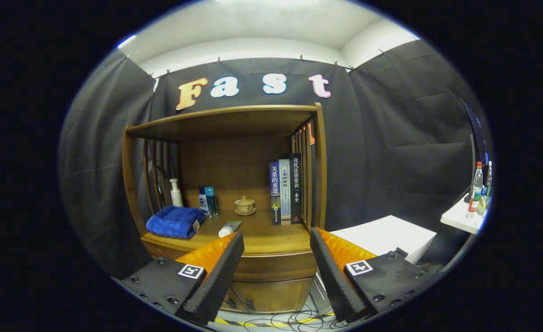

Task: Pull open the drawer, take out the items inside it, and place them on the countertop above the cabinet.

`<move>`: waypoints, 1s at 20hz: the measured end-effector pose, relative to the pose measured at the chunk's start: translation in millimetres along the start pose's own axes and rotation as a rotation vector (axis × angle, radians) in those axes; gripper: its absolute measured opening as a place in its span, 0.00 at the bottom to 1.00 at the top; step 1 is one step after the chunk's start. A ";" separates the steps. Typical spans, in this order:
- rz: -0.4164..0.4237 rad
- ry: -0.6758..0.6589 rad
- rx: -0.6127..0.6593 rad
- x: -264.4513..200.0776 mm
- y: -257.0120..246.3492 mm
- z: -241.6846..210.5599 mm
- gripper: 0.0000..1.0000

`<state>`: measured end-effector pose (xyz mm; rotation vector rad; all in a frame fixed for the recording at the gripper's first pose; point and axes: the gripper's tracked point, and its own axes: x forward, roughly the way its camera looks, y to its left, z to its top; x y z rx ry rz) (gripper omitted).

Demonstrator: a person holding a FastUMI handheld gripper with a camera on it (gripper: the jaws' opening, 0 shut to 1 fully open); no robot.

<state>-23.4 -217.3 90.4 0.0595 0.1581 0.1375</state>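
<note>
Two fingers of the claw (276, 272) stand wide apart, holding nothing, aimed at the brown wooden cabinet (271, 269). Its closed curved-front drawer (276, 267) lies between the fingertips at twelve o'clock, long axis running side to side, just under the wooden bench (271, 237) carrying a folded blue towel (175, 222) at ten o'clock.

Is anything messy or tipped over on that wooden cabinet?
Mostly tidy. One tube lies on its side on the countertop, just ahead of the open tongs, while the bottles and books stand upright. The drawer looks closed.
</note>
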 end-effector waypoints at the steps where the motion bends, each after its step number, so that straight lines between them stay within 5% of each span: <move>1: 0.000 -0.003 0.007 -4.3 0.0 3.2 0.96; 20: -0.026 0.017 0.004 -17.7 -13.5 -7.1 0.96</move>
